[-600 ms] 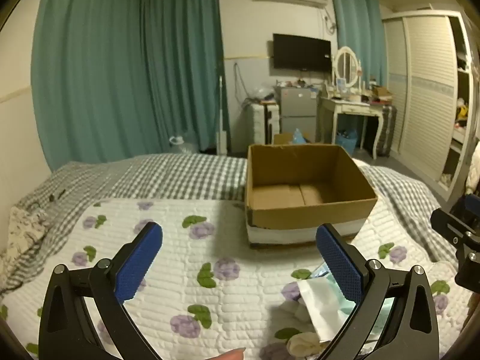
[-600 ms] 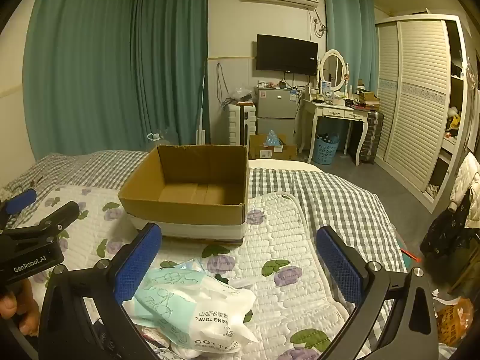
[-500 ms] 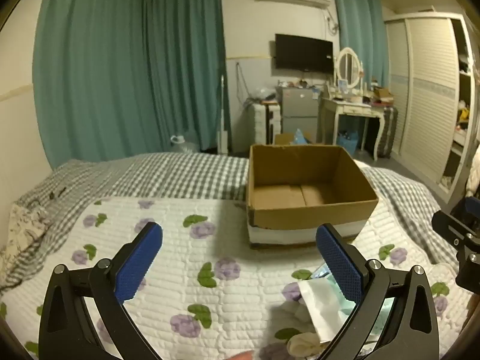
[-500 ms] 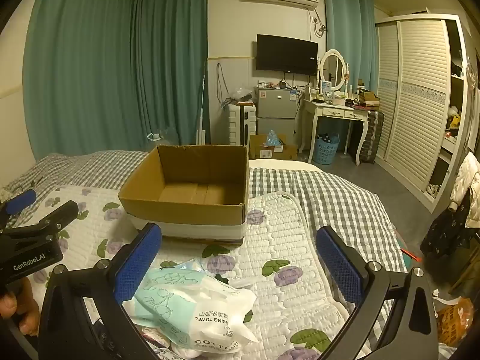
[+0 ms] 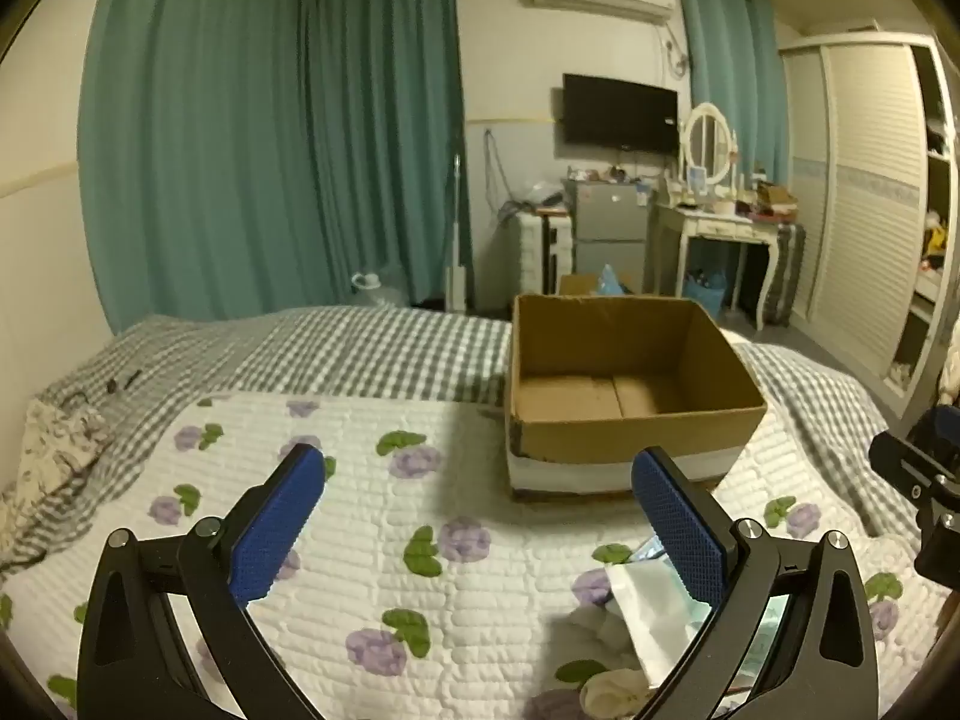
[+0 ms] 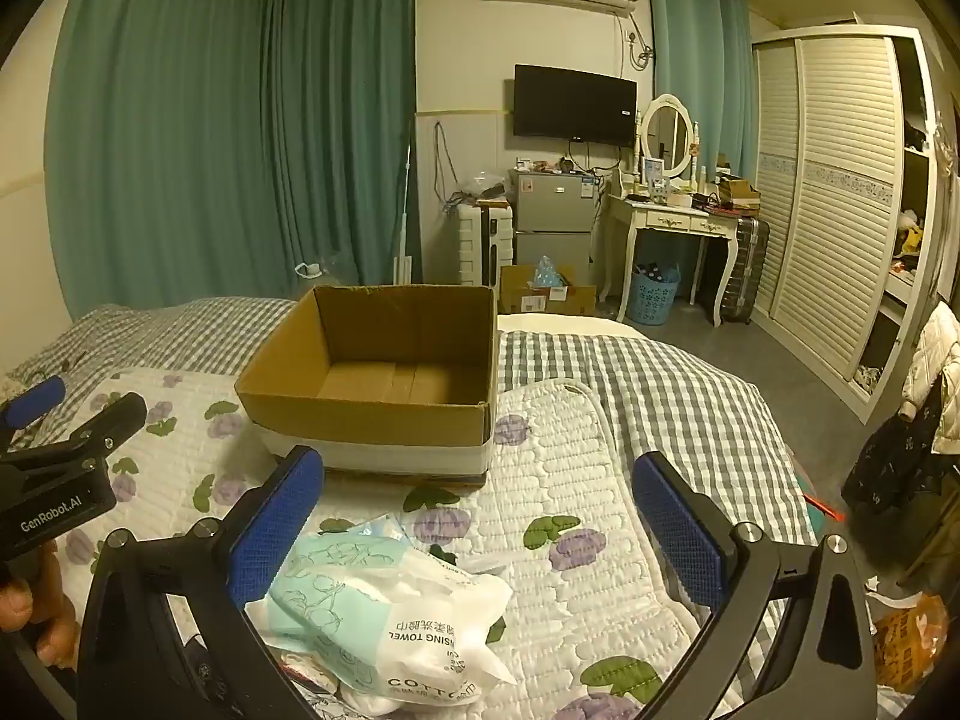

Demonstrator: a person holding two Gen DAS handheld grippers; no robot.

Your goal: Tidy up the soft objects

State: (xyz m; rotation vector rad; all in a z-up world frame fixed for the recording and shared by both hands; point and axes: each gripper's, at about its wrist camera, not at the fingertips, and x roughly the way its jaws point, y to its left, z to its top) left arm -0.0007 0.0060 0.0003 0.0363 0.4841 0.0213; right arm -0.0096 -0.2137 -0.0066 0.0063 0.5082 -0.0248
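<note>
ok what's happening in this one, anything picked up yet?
Nothing yet. A person holds a hand-held gripper in each hand over a bed with a floral quilt. The left hand-held gripper and right hand-held gripper are both wide open and empty. An empty cardboard box sits on the quilt ahead. A soft plastic pack of cotton towels lies on the quilt near the right gripper's left finger, not gripped.

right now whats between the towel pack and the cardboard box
Only bare floral quilt lies between the cotton towel pack and the cardboard box; the right wrist view shows it best.
</note>
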